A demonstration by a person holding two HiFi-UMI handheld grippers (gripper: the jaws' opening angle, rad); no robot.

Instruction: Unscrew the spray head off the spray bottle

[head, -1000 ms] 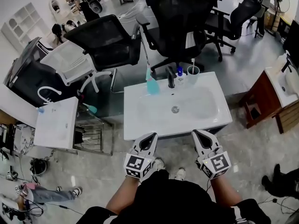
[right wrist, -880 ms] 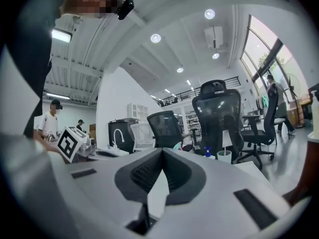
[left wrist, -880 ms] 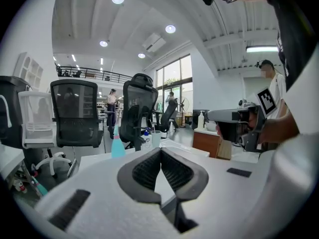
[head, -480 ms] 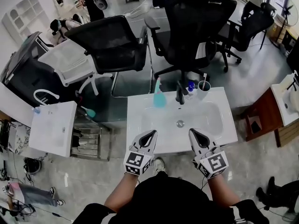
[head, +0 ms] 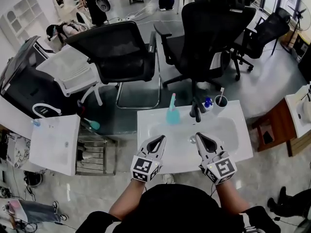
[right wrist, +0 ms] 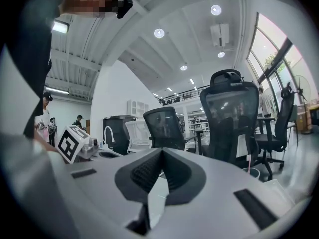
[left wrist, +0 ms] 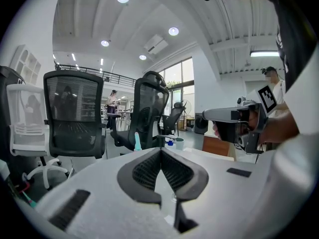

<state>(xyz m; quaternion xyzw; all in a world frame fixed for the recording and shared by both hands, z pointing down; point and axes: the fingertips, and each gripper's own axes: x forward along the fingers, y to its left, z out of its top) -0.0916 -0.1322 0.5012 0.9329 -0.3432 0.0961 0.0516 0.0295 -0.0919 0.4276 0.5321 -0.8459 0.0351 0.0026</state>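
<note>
A teal spray bottle (head: 172, 113) with a pale spray head stands at the back rim of the white sink basin (head: 223, 149), left of the black faucet (head: 197, 111). It also shows small and far off as the spray bottle (left wrist: 137, 142) in the left gripper view. My left gripper (head: 158, 140) hovers over the basin's near left part, shut and empty. My right gripper (head: 199, 138) hovers over the basin's near middle, also shut and empty. Both are well short of the bottle. In the right gripper view the bottle does not show.
A small blue bottle (head: 208, 103) and a cup with a stick (head: 219, 101) stand right of the faucet. Black office chairs (head: 121, 57) stand behind the sink. A second white basin (head: 53, 142) lies to the left, a wooden cabinet (head: 274, 125) to the right.
The view has moved forward: the sink and bottle have slid down and closer to me, and both grippers now hang over the basin instead of in front of it. Jaws unchanged.
</note>
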